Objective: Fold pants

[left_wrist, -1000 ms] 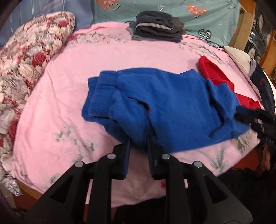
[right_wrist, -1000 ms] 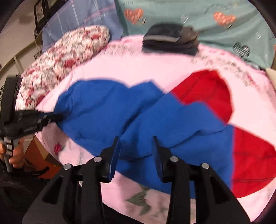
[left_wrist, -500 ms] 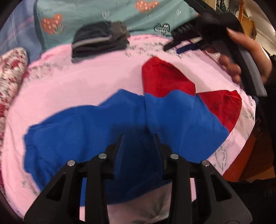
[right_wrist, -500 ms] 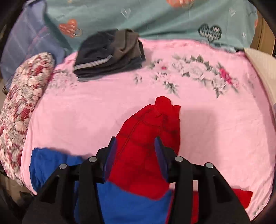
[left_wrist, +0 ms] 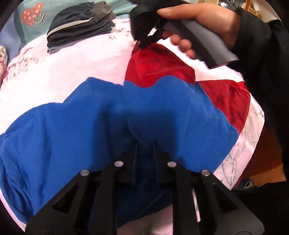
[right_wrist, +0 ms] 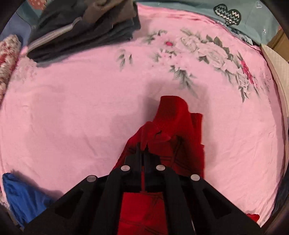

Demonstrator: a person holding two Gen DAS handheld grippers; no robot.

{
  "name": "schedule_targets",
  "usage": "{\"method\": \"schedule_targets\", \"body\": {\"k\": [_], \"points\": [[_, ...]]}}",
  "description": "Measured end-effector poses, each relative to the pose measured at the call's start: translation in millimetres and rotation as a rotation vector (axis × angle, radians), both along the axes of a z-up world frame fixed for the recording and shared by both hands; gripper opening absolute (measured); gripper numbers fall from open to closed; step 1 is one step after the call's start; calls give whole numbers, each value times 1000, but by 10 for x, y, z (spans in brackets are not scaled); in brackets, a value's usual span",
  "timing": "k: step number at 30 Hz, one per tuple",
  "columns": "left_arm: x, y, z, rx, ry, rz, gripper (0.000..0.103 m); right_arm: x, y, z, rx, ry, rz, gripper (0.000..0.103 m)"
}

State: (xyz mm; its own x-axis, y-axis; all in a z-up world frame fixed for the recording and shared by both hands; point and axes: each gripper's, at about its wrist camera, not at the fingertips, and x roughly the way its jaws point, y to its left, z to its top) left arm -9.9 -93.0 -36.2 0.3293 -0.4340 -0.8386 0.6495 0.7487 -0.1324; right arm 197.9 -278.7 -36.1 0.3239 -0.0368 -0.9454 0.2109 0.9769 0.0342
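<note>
Covering nearly everything under your hands is the bed with its pink floral sheet (right_wrist: 90, 101), and on it, toward the near edge, lie the blue-and-red soft fabric pants (left_wrist: 101, 126), spread out rather than folded. In the left wrist view the blue part fills the middle and left, bunched into broad folds, while the red part runs up and off to the right. In the right wrist view the red leg end (right_wrist: 173, 112) points up the sheet in a rumpled peak.

At the far side of the bed sits a folded stack of dark grey clothes (right_wrist: 81, 30), well apart from the pants, with a teal heart-print cloth (right_wrist: 243, 16) behind it. A red-and-white floral pillow (right_wrist: 7, 54) shows at the left edge.

Your right hand (left_wrist: 204, 23), in a black sleeve (left_wrist: 256, 45), grips the grey handle of the right tongs (right_wrist: 142, 151). They are pressed together and pinch a fold of the red fabric near that leg end.

Your left tongs (left_wrist: 145, 144) are closing, their fingers only a narrow gap apart, with a ridge of the blue fabric pinched between them.
</note>
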Motion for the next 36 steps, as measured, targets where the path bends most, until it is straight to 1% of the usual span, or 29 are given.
{"method": "schedule_targets", "body": {"k": [1,3,5,7,9,10,12,13,14,15,17,19,21,23,25,27,29,30,31,33,34,36], "points": [[-8,-9,4,-5,0,-4,11,-141,-109,119,41,-49,-10,1],[-24,-31,34,-17,1,-14,9,-386,-272,321,72,-117,-24,1],[-98,-61,115,-34,-15,-39,9,-720,-476,568,129,-200,-42,1],[-170,-113,195,-49,-31,-71,9,-1153,-720,847,148,-301,-73,1],[-284,-163,298,-70,-50,-118,9,-1513,-908,1038,157,-372,-107,1],[-372,-202,352,-78,-61,-151,9,-1766,-1055,1134,171,-417,-138,1],[-500,-277,390,-83,-68,-200,9,-2170,-1203,1186,174,-465,-176,1],[-546,-312,389,-82,-64,-224,9,-2383,-1257,1164,183,-481,-198,1],[-591,-338,369,-78,-55,-243,9,-2661,-1345,1058,201,-489,-233,1],[-612,-364,338,-73,-38,-259,9,-2826,-1391,946,206,-485,-257,1],[-628,-392,282,-64,-2,-274,9,-3130,-1471,587,227,-457,-309,1],[-636,-436,266,-56,10,-282,9,-3330,-1537,287,261,-442,-345,1],[-665,-446,272,-50,1,-291,9,-3475,-1610,23,306,-449,-386,1],[-674,-421,293,-50,-13,-286,10,-3563,-1640,-121,342,-460,-406,1],[-656,-389,314,-56,-19,-263,13,-3580,-1612,-177,344,-454,-403,2],[-600,-335,331,-58,-26,-231,13,-3618,-1583,-138,335,-461,-389,6],[-548,-293,332,-55,-38,-209,13,-3675,-1601,-29,330,-481,-387,23],[-525,-289,326,-51,-43,-203,13,-3707,-1626,31,314,-489,-401,40],[-527,-289,316,-47,-47,-201,13,-3745,-1661,94,294,-505,-421,44],[-509,-326,248,-26,-52,-200,13,-3754,-1759,228,274,-529,-431,45],[-500,-356,196,-14,-46,-204,13,-3738,-1801,261,268,-523,-435,50],[-483,-417,107,11,-41,-209,13,-3607,-1851,279,249,-459,-431,57]]}}
